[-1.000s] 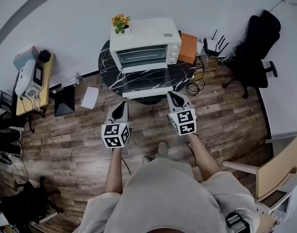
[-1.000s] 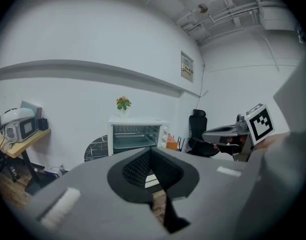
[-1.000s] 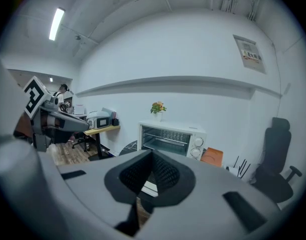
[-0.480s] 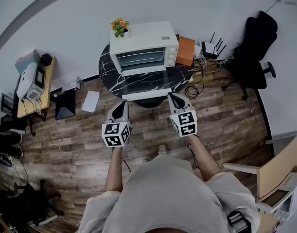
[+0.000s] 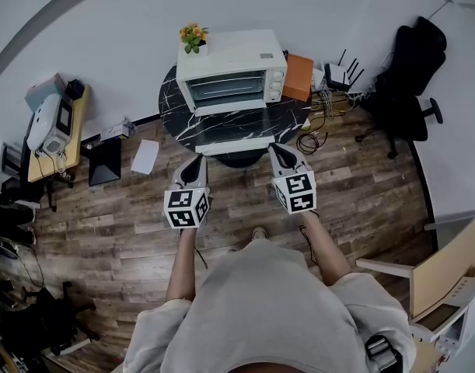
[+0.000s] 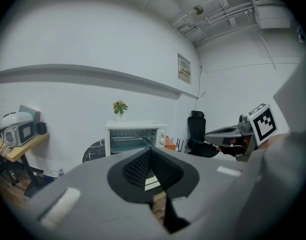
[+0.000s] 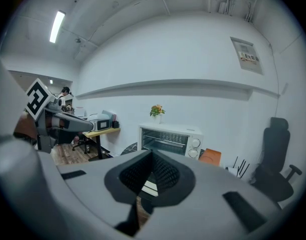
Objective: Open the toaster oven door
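Hand-held grippers (image 5: pixel 196 164) (image 5: pixel 278 154) unmoved, lamp (image 7: pixel 57 26) only in right gripper view

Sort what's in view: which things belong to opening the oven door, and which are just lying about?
Job: toaster oven, its door, left gripper, right gripper.
Lying about: flower pot, orange box, router, office chair, sheet of paper.

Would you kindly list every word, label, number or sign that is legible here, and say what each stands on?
No text here is legible.
On the wall plaque: print too small and blurred to read.
On the toaster oven: a small top label and knob marks, too small to read.
On the left gripper and right gripper: square marker patterns only, no letters.
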The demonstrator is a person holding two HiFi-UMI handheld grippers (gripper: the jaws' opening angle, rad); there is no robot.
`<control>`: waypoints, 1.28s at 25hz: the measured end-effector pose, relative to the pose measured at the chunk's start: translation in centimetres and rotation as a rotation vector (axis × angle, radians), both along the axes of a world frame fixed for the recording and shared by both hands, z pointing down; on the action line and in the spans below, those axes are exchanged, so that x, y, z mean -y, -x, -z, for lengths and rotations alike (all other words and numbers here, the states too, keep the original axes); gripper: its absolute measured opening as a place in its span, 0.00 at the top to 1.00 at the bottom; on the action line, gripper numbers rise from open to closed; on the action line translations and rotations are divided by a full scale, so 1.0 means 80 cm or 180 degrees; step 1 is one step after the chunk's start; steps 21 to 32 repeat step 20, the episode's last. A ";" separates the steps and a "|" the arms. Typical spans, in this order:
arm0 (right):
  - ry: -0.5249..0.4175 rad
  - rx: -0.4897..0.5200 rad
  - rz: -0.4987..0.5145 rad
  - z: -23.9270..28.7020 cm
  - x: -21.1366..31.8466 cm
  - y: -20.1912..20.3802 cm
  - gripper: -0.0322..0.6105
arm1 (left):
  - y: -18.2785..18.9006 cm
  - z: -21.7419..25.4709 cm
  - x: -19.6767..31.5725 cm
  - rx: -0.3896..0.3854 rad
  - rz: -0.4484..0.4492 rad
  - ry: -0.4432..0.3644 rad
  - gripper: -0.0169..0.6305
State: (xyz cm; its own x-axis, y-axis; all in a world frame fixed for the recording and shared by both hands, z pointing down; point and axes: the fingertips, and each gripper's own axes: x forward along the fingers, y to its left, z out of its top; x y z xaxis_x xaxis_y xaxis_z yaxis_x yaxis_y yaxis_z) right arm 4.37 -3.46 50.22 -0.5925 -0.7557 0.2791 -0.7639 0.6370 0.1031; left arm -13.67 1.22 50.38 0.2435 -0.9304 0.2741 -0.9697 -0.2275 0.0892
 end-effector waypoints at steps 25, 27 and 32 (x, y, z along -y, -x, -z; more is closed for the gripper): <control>0.0030 0.0014 0.0000 -0.002 0.005 0.009 0.93 | 0.005 0.000 0.003 -0.0002 0.0002 0.0003 0.96; 0.0030 0.0014 0.0000 -0.002 0.005 0.009 0.93 | 0.005 0.000 0.003 -0.0002 0.0002 0.0003 0.96; 0.0030 0.0014 0.0000 -0.002 0.005 0.009 0.93 | 0.005 0.000 0.003 -0.0002 0.0002 0.0003 0.96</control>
